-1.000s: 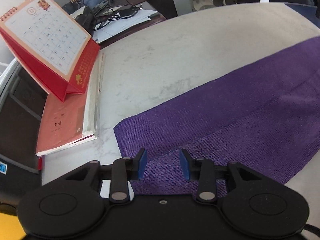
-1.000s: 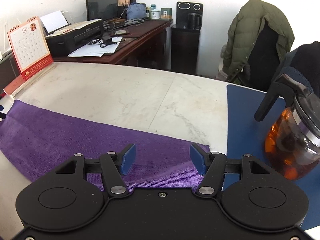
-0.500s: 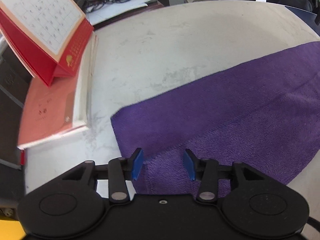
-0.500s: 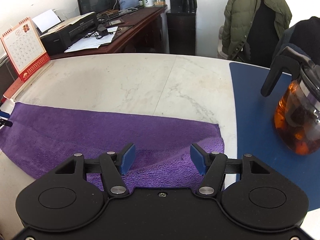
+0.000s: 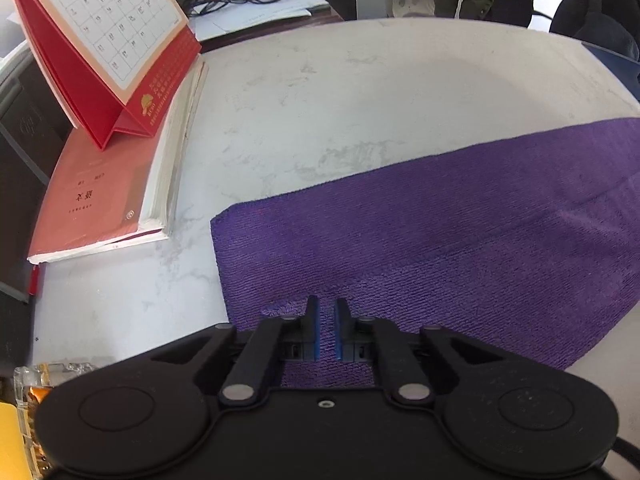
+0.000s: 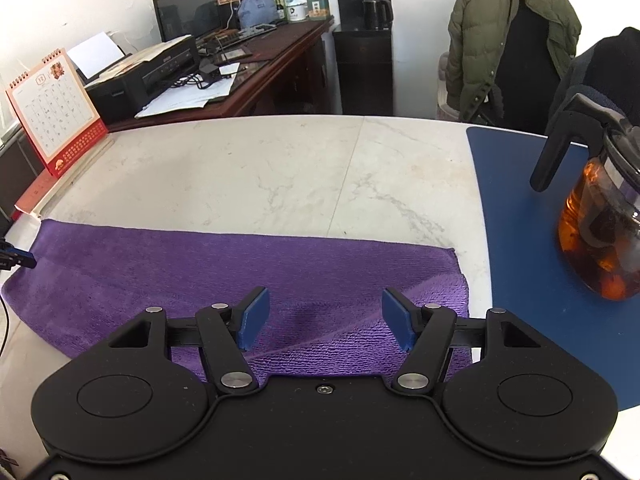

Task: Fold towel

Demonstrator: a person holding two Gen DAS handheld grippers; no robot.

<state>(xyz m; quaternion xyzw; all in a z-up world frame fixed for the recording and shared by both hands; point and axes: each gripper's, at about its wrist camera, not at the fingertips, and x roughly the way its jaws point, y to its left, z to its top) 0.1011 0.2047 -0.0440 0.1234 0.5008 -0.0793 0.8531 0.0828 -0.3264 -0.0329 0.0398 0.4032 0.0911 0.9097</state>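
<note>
From the left wrist view, the left hand-held gripper [image 5: 327,328] has its blue pads drawn almost together, pinching a raised ridge of the purple towel [image 5: 440,240] at its near edge, close to the left corner. The towel lies spread across the pale marble counter [image 5: 360,100]. To the left, a red desk calendar [image 5: 108,40] stands on a salmon-covered book [image 5: 92,196]; the calendar shows a grid of dates, and the book's cover carries a few printed characters too small and turned to read.

From the right wrist view, the right hand-held gripper [image 6: 324,320] stands well open above the towel [image 6: 200,264], just inside its right end, where a folded layer forms a diagonal crease; the pads grip nothing. The calendar [image 6: 52,112] at far left shows "12" at its top. A glass teapot [image 6: 596,224] of amber tea sits on a blue mat [image 6: 520,220] at right.
</note>
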